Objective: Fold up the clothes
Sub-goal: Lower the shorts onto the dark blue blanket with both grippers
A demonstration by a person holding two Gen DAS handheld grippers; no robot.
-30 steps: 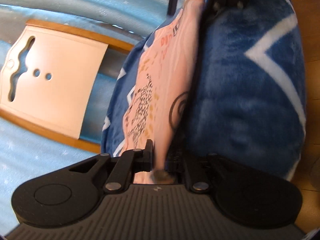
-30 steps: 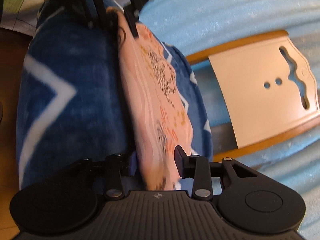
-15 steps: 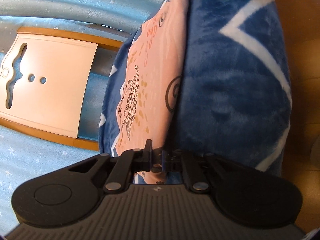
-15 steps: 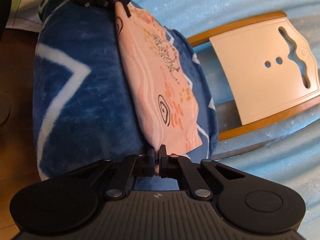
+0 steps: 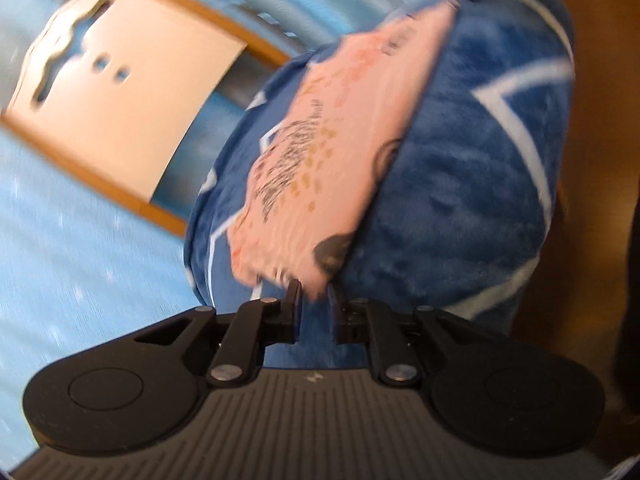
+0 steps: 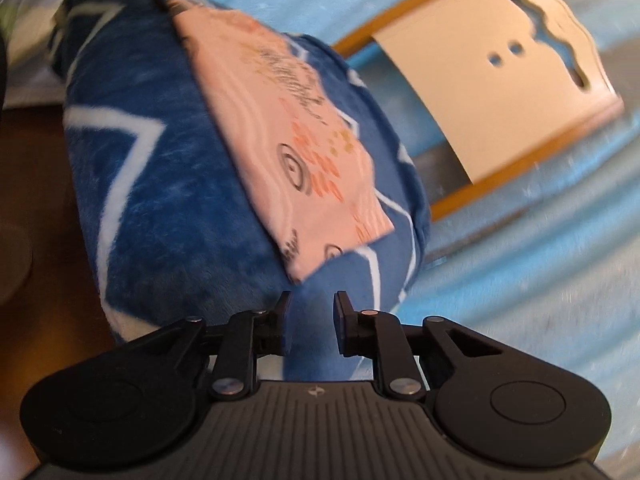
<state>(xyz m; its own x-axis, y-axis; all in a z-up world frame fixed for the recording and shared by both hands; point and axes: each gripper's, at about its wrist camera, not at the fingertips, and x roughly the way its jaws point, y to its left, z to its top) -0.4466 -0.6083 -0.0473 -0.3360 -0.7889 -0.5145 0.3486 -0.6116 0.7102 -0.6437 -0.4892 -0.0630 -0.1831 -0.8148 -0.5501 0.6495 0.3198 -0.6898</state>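
Both the left claw (image 5: 316, 312) and the right claw (image 6: 310, 318) stand apart and hold nothing; the pink printed garment (image 5: 340, 152) lies folded on the blue blanket (image 5: 460, 208); the fold looks released, so next comes backing away or another garment.

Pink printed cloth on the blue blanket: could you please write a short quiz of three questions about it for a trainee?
1. True or false: the pink printed cloth lies on the blue plush blanket with white lines.
2. The right gripper: are its jaws A) open or B) shut on the cloth?
3. Fill in: the left gripper has its jaws ____.

Key: 1 true; 2 A; 3 open.
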